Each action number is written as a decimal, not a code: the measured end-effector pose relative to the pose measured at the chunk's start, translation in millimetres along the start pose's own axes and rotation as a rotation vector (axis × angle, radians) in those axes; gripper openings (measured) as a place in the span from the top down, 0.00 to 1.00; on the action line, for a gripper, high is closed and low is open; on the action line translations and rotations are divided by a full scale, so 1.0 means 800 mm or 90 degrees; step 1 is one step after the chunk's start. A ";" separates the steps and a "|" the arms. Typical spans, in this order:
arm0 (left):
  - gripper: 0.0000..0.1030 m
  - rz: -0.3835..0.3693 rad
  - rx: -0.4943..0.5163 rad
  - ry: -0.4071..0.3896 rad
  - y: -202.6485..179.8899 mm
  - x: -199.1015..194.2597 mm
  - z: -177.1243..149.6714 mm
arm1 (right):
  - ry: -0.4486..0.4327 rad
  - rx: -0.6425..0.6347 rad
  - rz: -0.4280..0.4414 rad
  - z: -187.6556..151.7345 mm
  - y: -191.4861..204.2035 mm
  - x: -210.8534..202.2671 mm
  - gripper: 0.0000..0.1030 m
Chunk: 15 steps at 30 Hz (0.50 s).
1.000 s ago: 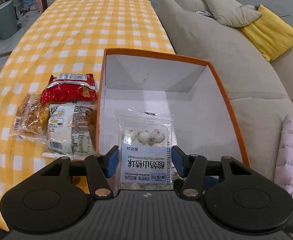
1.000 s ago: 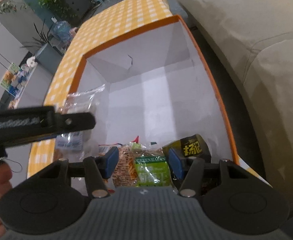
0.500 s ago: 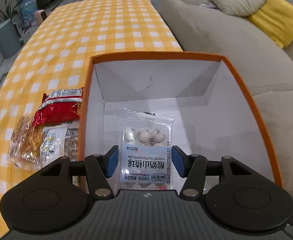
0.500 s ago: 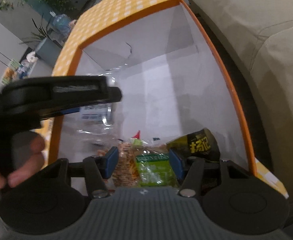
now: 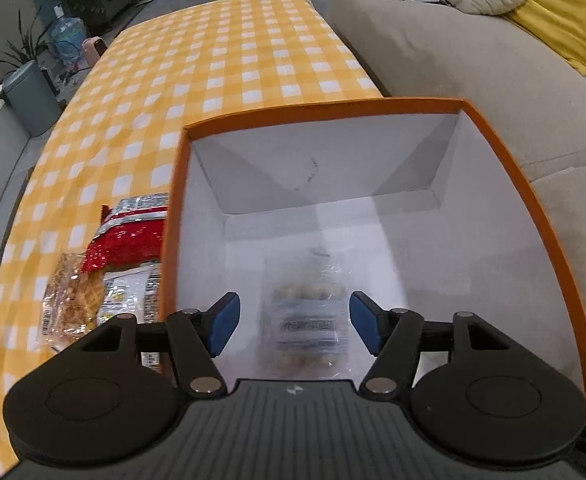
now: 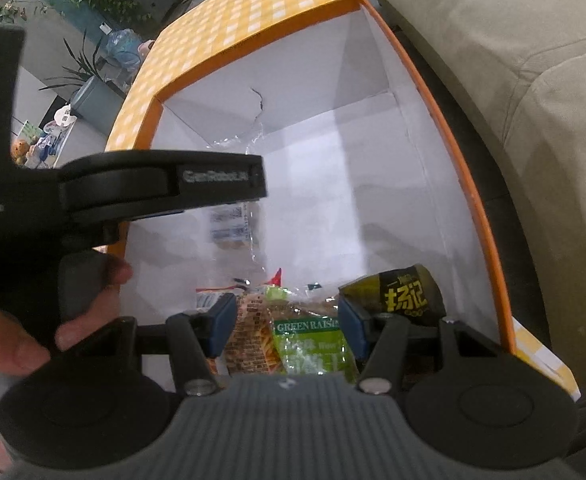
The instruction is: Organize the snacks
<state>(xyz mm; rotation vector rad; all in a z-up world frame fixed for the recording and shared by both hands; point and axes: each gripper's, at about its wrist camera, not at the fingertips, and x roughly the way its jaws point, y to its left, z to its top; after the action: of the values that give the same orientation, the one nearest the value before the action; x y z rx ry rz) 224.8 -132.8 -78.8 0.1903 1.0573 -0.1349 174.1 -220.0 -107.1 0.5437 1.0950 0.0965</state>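
An orange-rimmed white box (image 5: 373,106) stands on the yellow checked table. My left gripper (image 5: 295,322) hangs over it with its jaws opening. A clear packet of white coated balls (image 5: 307,300) is blurred below and between the blue pads, which do not touch it. The same packet (image 6: 233,224) shows in the right wrist view under the left gripper's black finger (image 6: 165,188). My right gripper (image 6: 287,320) sits low at the box's near end, shut on a green raisins packet (image 6: 313,344). A waffle-print packet (image 6: 253,336) lies against its left pad.
A dark green packet (image 6: 397,296) lies in the box beside the right gripper. Left of the box, a red packet (image 5: 129,244), a white packet (image 5: 129,292) and a brown snack packet (image 5: 71,300) lie on the cloth. A grey sofa (image 5: 473,60) runs along the right.
The left gripper came over the box, then its jaws spread and the clear packet slipped out from between the pads. The right gripper stayed put with its packet.
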 end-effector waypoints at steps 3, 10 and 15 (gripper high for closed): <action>0.28 -0.011 -0.023 0.005 0.010 -0.004 0.005 | 0.000 0.005 0.003 0.001 0.001 0.002 0.47; 0.28 -0.094 -0.066 -0.020 0.040 -0.043 0.006 | -0.029 0.032 0.044 0.005 -0.008 -0.011 0.47; 0.28 -0.122 -0.094 -0.043 0.066 -0.074 0.000 | -0.065 0.068 0.092 0.007 -0.019 -0.032 0.52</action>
<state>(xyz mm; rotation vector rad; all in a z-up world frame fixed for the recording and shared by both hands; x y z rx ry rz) 206.7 -80.1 -21.9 -0.0487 1.0133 -0.2339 164.3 -244.2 -91.2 0.7168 0.9649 0.1360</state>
